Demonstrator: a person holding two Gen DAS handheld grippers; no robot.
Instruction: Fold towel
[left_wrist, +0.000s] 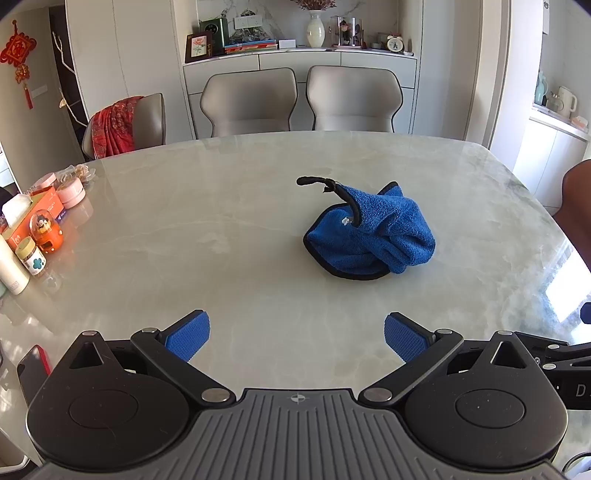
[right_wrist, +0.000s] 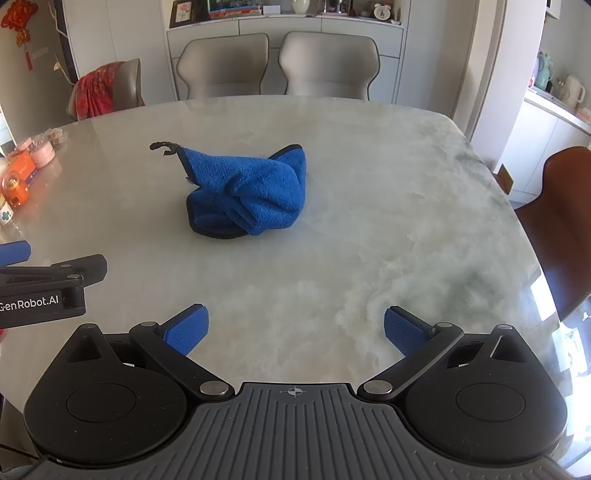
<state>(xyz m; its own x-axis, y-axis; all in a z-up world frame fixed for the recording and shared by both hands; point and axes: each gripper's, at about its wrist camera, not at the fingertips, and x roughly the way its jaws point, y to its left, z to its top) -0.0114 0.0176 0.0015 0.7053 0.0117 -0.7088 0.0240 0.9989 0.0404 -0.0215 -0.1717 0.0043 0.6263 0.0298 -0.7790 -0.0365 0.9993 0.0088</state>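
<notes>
A blue towel (left_wrist: 373, 232) with black edging lies crumpled in a heap on the pale marble table (left_wrist: 221, 206); a black loop sticks up from its far left corner. It also shows in the right wrist view (right_wrist: 251, 192). My left gripper (left_wrist: 297, 338) is open and empty, near the table's front edge, well short of the towel, which lies ahead and to its right. My right gripper (right_wrist: 295, 334) is open and empty, with the towel ahead and to its left. The left gripper shows at the left edge of the right wrist view (right_wrist: 44, 280).
Jars, a tissue box and a small orange toy (left_wrist: 46, 230) stand along the table's left edge. A phone (left_wrist: 33, 369) lies at the front left. Two grey chairs (left_wrist: 299, 99) stand behind the table. A brown chair (right_wrist: 561, 221) stands at the right.
</notes>
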